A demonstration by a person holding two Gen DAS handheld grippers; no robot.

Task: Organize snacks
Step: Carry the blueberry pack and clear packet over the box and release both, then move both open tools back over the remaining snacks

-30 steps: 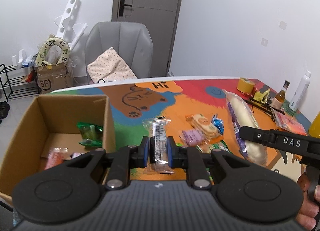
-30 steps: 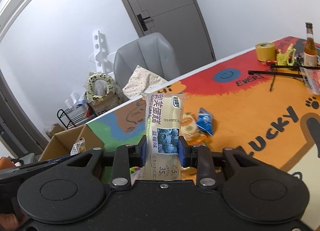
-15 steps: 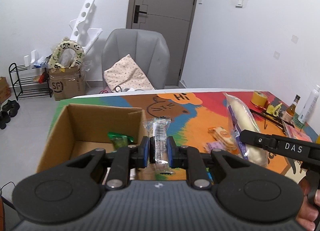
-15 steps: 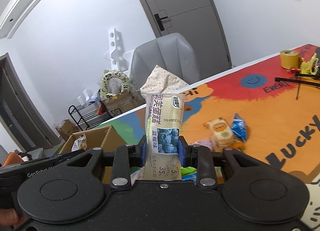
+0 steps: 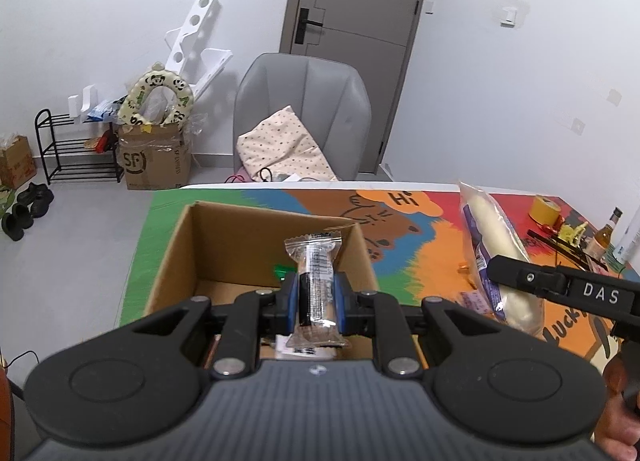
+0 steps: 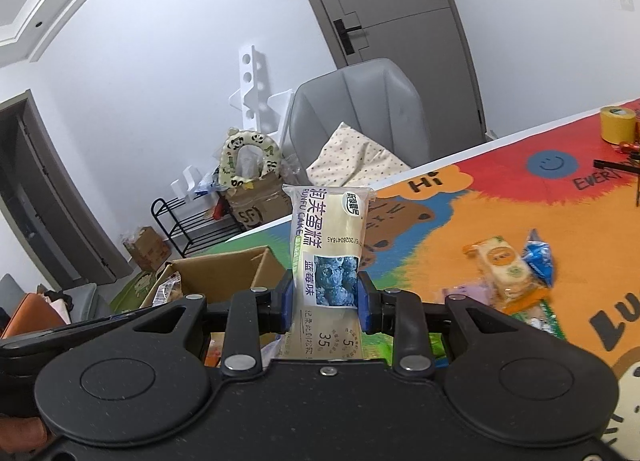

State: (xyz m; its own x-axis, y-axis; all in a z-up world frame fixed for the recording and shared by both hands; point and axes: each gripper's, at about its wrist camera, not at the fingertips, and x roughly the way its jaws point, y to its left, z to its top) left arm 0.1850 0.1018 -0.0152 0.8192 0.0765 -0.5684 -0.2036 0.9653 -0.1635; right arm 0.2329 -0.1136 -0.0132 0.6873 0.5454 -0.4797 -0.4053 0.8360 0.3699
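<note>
My left gripper (image 5: 316, 303) is shut on a clear-wrapped snack bar (image 5: 314, 273) with a dark filling, held upright over the open cardboard box (image 5: 176, 245). A green packet (image 5: 282, 270) lies inside the box. My right gripper (image 6: 326, 301) is shut on a cream blueberry cake packet (image 6: 328, 245), also upright, to the right of the box (image 6: 224, 273). In the left wrist view that cake packet (image 5: 490, 245) and the right gripper's black body show at the right. Loose snacks (image 6: 506, 269) lie on the colourful table mat (image 6: 448, 229).
A grey chair (image 5: 304, 109) with a dotted cushion stands behind the table. A yellow tape roll (image 6: 618, 123), a bottle (image 5: 604, 231) and black rods sit at the table's far right. A shoe rack and a taped box (image 5: 154, 163) are on the floor at the left.
Both grippers have shifted left across the table with their packets. The left one now holds its bar over the box; the loose snacks have slid rightward in both views.
</note>
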